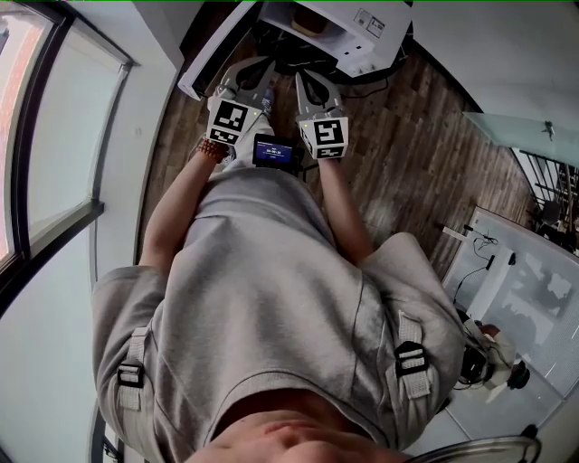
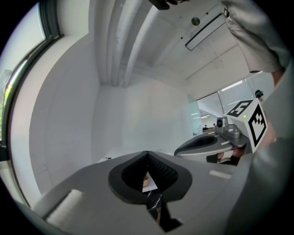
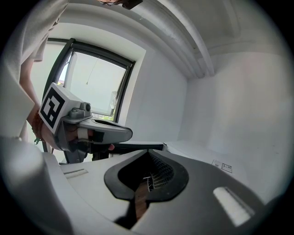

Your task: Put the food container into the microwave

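Observation:
A white microwave (image 1: 357, 36) stands at the top of the head view with its door (image 1: 214, 56) swung open to the left. A tan container (image 1: 310, 20) appears to sit inside its cavity. My left gripper (image 1: 261, 65) and right gripper (image 1: 301, 80) are held side by side just short of the opening, pointing at it. Both are shut with nothing between their jaws. In the left gripper view my left gripper (image 2: 147, 153) has its jaws meeting at the tip, and a sliver of the tan container (image 2: 146, 179) shows through their gap. My right gripper (image 3: 148, 151) is likewise shut.
A small device with a lit screen (image 1: 273, 151) sits at the person's waist between the two marker cubes. The floor (image 1: 407, 154) is dark wood. A tall window (image 1: 45, 136) runs along the left. A white desk (image 1: 516, 280) with equipment stands at the right.

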Motion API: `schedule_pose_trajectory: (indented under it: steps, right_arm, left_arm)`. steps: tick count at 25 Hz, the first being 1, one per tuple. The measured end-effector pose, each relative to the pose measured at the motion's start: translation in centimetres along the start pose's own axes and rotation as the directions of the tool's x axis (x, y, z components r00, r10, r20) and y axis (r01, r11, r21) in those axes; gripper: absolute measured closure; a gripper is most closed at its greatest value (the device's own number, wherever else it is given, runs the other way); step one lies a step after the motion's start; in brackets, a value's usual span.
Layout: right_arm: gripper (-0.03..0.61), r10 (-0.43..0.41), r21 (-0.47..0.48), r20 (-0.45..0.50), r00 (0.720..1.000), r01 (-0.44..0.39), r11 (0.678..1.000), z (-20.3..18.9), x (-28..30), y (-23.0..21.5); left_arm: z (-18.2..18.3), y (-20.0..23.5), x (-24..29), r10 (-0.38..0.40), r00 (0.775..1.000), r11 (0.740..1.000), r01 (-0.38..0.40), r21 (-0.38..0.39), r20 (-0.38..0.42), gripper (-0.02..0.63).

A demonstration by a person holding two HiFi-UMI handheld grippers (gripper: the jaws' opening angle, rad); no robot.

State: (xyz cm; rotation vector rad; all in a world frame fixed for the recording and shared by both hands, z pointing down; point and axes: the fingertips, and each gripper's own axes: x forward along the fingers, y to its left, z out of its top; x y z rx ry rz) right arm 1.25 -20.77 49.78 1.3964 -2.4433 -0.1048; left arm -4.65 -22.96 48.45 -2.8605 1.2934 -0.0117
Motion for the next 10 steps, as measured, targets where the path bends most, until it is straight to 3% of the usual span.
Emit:
schedule_pose_trajectory:
  steps: [10]
  right_arm:
    - [0.566, 0.02, -0.002, -0.015, 1.0, -0.02, 1.0, -0.6, 0.4, 1.7]
  left_arm:
    - [-0.3, 0.7, -1.9, 0.033, 0.999, 0.999, -0.033, -0.002, 0.008, 0.617]
